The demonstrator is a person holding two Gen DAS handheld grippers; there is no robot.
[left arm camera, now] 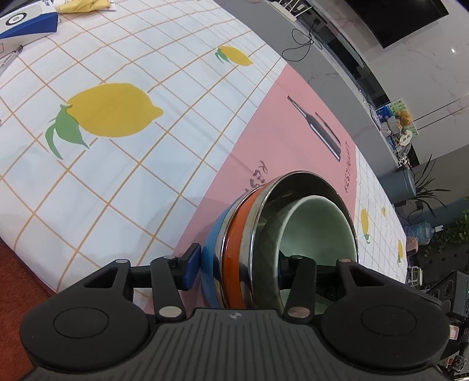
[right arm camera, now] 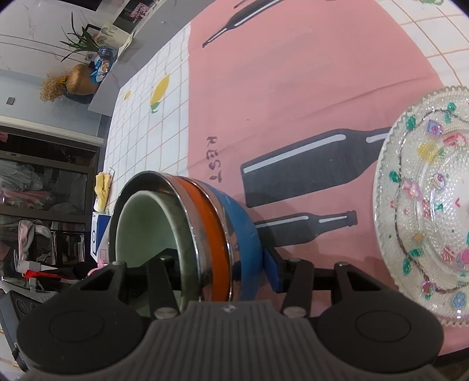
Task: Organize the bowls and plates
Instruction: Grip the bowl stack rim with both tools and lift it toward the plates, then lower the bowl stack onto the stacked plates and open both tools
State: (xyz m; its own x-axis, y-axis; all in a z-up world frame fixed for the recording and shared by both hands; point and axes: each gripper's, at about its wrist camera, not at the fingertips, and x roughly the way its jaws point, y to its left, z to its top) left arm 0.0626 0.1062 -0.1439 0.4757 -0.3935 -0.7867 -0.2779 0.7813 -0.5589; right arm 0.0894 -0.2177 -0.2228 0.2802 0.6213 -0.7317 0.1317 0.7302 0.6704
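A nested stack of bowls [left arm camera: 234,243] fills the lower middle of both wrist views: blue outermost, then orange, then a steel-rimmed one, with a pale green bowl [left arm camera: 316,231] innermost. My left gripper [left arm camera: 237,265] is shut on the stack's wall, its blue pad [left arm camera: 192,266] on the blue outside and its other finger inside the green bowl. From the opposite side my right gripper [right arm camera: 219,263] clamps the same stack [right arm camera: 214,234], blue pad [right arm camera: 271,269] outside, other finger inside. The stack hangs over the pink mat [right arm camera: 293,88]. A clear patterned glass plate [right arm camera: 425,205] lies on the mat at right.
The lemon-print tablecloth [left arm camera: 117,175] spreads to the left. A blue-and-white box [left arm camera: 26,20], a yellow cloth [left arm camera: 82,6] and pens [left arm camera: 11,57] lie at its far corner. Beyond the table edge stand a low cabinet, potted plants [right arm camera: 79,41] and shelves.
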